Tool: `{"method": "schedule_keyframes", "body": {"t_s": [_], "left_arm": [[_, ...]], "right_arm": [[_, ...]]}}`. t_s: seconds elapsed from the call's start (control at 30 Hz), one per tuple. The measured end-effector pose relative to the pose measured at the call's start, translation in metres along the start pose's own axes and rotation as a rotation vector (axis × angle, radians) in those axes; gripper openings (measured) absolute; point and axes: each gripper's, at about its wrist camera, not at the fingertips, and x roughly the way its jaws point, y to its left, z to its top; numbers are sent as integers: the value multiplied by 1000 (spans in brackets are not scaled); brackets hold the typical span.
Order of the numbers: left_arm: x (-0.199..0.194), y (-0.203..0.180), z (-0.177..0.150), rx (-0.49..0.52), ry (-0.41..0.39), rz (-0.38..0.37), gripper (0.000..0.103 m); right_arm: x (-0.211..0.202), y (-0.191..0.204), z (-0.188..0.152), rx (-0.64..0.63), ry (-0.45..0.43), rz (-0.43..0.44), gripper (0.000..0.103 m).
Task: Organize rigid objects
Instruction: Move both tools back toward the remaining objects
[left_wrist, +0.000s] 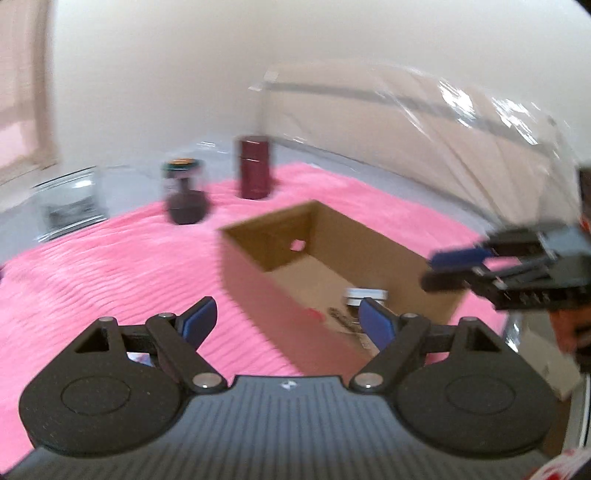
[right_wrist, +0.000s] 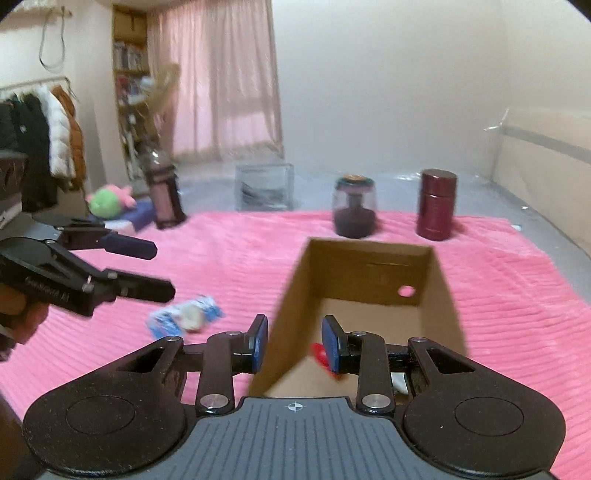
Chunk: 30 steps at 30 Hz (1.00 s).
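Left gripper (left_wrist: 286, 319) spread wide, empty, near the cardboard box (left_wrist: 258, 269). Right gripper (right_wrist: 294, 341) released over the box's near-left wall. Beyond, far side: maroon canister (right_wrist: 436, 205), dark jar (right_wrist: 354, 206).

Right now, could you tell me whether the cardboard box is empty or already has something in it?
Not empty. The open-topped cardboard box holds a white-lidded jar at its near end, and the right wrist view shows something red inside too.

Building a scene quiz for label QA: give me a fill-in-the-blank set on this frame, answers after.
1. The cardboard box sits on a ____ blanket.
2. The dark red canister stands ____ the box.
3. The left gripper holds ____.
4. The blue and white packet lies on the ____.

Answers: pink; outside; nothing; blanket
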Motion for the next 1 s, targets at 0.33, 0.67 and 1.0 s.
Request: {"method": "schedule_keyframes", "body": {"t_s": [0.33,0.67,1.0], "left_arm": [[-74,75,-70,-211,-71,284,82],[-95,125,-143,-357,-1,431,84],[-78,136,-162,-334,53,430,89]], "right_arm": [[22,74,-25,34,-31,97,54],[66,115,-48,10,39,153,65],[108,130,-60,-15,85,173,73]]}}
